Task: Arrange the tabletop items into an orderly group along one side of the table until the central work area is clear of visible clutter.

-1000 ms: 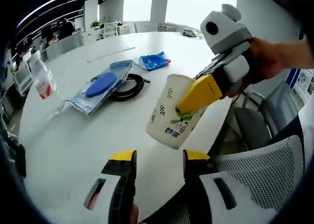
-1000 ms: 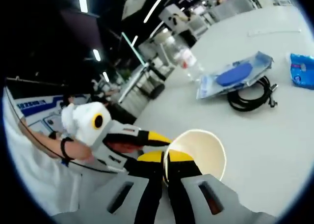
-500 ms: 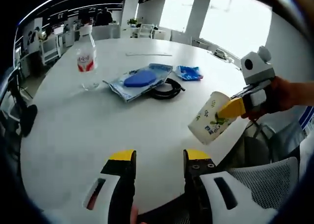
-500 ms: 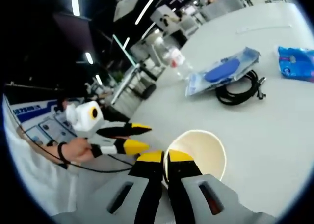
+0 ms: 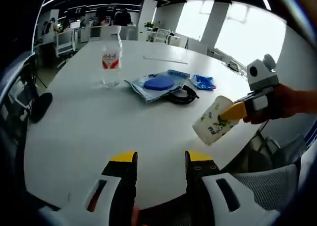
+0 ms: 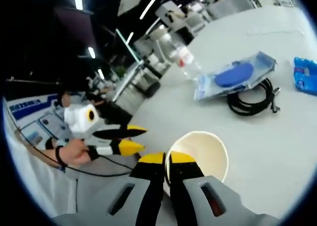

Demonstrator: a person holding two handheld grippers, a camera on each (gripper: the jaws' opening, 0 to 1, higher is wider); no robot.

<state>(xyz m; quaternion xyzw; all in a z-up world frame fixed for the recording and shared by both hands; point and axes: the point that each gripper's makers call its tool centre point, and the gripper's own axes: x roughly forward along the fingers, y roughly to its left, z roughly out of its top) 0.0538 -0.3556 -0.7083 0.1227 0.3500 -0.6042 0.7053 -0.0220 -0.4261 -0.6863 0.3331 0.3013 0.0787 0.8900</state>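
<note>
White paper cup (image 5: 214,120) with green leaf print, pinched at its rim by the right gripper (image 6: 166,161), jaws closed on the wall, carried tilted above the near edge of the table (image 5: 89,132). Left gripper (image 5: 157,159) empty, jaws apart, hovering low over bare tabletop. Best to level the cup before lowering, set its base flat near the other items rather than in the open middle, and release only once it stands; a thin rim grip like this probably lets the cup swing, so slow travel advised.

From left to right across the round white table: a clear water bottle (image 5: 111,62) with a red label, upright; a clear packet holding a blue disc (image 5: 157,82); a coiled black cable (image 5: 184,94) partly under that packet; a blue wrapper (image 5: 203,81). Farther back, a thin strip (image 5: 166,60) lying flat. Beyond, an open office with desks, chairs, ceiling light strips and bright windows.
</note>
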